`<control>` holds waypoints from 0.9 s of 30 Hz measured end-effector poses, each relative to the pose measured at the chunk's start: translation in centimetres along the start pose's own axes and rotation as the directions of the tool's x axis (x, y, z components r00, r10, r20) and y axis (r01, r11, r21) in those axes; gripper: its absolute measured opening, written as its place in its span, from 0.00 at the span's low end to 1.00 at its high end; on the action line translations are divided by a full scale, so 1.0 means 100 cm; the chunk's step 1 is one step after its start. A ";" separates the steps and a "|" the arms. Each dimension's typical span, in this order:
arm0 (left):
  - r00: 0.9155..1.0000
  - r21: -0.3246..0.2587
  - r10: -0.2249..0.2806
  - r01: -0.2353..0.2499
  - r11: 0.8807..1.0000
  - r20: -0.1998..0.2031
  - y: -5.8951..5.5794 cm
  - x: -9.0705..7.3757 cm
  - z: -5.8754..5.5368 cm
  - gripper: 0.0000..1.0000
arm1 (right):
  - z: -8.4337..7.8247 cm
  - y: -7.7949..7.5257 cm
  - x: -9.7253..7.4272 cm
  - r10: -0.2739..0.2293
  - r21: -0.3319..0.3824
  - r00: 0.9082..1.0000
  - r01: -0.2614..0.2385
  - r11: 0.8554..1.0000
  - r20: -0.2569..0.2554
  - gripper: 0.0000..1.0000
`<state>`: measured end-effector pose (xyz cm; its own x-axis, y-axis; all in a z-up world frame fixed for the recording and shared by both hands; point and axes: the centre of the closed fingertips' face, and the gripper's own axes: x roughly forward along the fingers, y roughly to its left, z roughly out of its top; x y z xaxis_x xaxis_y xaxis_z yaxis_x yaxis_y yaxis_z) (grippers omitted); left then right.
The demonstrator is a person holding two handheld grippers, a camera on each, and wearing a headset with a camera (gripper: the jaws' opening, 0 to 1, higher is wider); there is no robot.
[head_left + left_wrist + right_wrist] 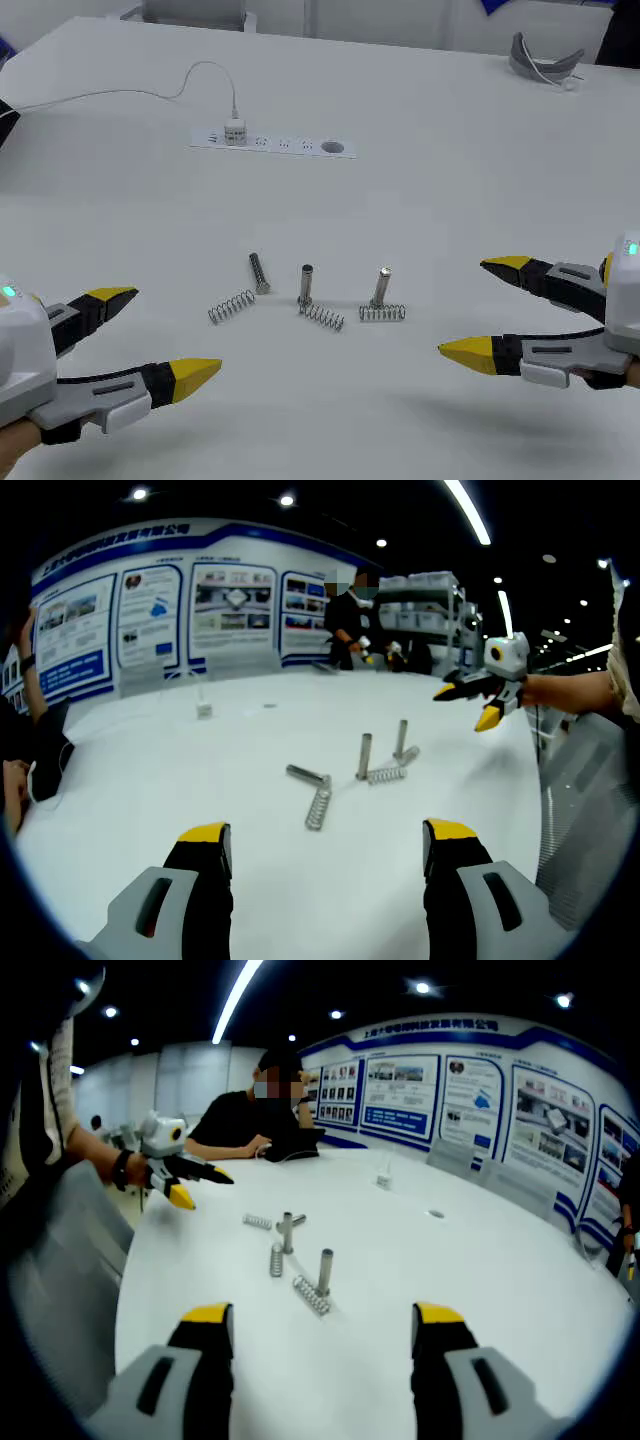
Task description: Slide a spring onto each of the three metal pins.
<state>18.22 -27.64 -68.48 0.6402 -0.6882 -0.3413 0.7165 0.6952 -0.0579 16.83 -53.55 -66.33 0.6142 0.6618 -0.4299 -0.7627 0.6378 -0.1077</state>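
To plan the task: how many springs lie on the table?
3 springs: one beside the lying left pin, one by the middle pin, one by the right pin.

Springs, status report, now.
Left gripper and right gripper open, empty. Three springs flat on table, none on pins. Left pin lying, others upright. Power strip well behind.

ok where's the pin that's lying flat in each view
head view: lying pin, centre, leftmost of the three pins
left gripper view: lying pin, centre, nearest of the three
right gripper view: lying pin, above centre, farthest
shared landmark: middle upright pin beside it
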 end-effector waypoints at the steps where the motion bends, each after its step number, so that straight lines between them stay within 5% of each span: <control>1: 1.000 -0.001 0.000 0.000 1.000 0.000 0.000 0.000 0.000 0.79 | 0.000 0.000 0.000 0.000 0.001 1.000 0.000 1.000 0.002 0.74; 27: 1.000 -0.008 -0.001 0.001 1.000 -0.002 0.001 0.000 0.002 0.77 | -0.001 0.002 0.000 -0.001 0.013 1.000 0.001 1.000 -0.008 0.74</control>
<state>18.37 -27.63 -68.33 0.6392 -0.6881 -0.3433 0.7146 0.6965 -0.0654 16.65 -53.50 -66.47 0.6134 0.6579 -0.4370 -0.7592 0.6435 -0.0969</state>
